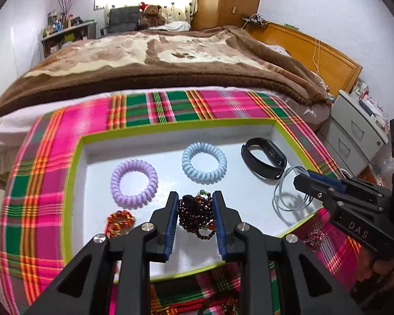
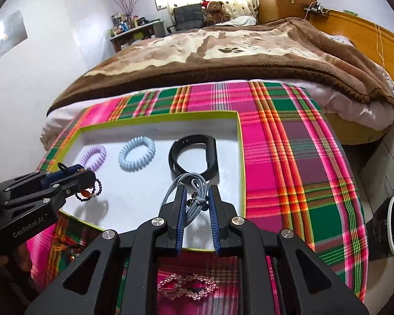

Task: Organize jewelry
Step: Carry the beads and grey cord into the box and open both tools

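Observation:
A white tray with a lime rim point(image 1: 170, 128) lies on a pink and green plaid cloth point(image 1: 52, 157). My left gripper point(image 1: 195, 197) hangs over the tray's near side, shut on a dark red bead bracelet point(image 1: 194, 215). In the right wrist view that bracelet point(image 2: 92, 191) dangles from the left gripper point(image 2: 90, 176). My right gripper point(image 2: 197, 189) is shut on a bundle of grey cord loops point(image 2: 194, 181) just above the tray floor. From the left wrist view, the right gripper point(image 1: 299, 181) sits at the tray's right side with the cord point(image 1: 275, 197) hanging below it.
In the tray lie a purple spiral hair tie point(image 1: 134, 183), a blue spiral hair tie point(image 1: 204, 162), a black wristband point(image 1: 264, 161) and an orange bead bracelet point(image 1: 119, 223). A pink rhinestone piece point(image 2: 187, 286) rests on the cloth near the tray. A bed with a brown blanket point(image 1: 170, 63) lies beyond.

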Demonstrator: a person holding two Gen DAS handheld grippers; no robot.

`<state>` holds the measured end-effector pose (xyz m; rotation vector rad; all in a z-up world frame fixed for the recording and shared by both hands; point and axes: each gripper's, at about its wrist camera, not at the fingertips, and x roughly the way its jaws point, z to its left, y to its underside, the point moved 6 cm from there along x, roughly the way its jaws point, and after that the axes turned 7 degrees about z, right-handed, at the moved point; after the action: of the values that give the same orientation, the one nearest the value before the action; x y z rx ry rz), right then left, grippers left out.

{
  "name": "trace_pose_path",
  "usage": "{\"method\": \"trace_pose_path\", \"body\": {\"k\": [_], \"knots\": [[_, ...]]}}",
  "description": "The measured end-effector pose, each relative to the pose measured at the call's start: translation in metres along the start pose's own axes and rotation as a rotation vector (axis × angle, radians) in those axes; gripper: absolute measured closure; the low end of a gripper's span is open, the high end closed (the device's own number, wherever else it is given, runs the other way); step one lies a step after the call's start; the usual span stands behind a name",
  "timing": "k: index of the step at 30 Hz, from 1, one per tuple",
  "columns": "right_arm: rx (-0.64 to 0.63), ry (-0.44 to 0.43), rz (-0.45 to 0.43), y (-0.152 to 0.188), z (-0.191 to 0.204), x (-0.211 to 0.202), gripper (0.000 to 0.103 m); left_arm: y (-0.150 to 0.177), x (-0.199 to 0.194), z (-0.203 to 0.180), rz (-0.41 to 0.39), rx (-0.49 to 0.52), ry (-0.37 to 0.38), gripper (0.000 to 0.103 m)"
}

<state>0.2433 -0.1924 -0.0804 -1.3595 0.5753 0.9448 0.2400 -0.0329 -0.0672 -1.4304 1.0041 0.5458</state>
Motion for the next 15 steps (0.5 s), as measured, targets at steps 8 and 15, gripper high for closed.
{"method": "trace_pose_path", "body": {"k": [8,15], "knots": [[-0.062,0.065,0.039,0.005,0.003,0.010,0.086,0.003,0.013,-0.001,0.027,0.010,-0.019,0.076],[-0.113,0.122,0.043,0.006,0.008,0.014,0.086,0.004,0.016,-0.003,0.036,0.017,-0.030,0.075]]}}
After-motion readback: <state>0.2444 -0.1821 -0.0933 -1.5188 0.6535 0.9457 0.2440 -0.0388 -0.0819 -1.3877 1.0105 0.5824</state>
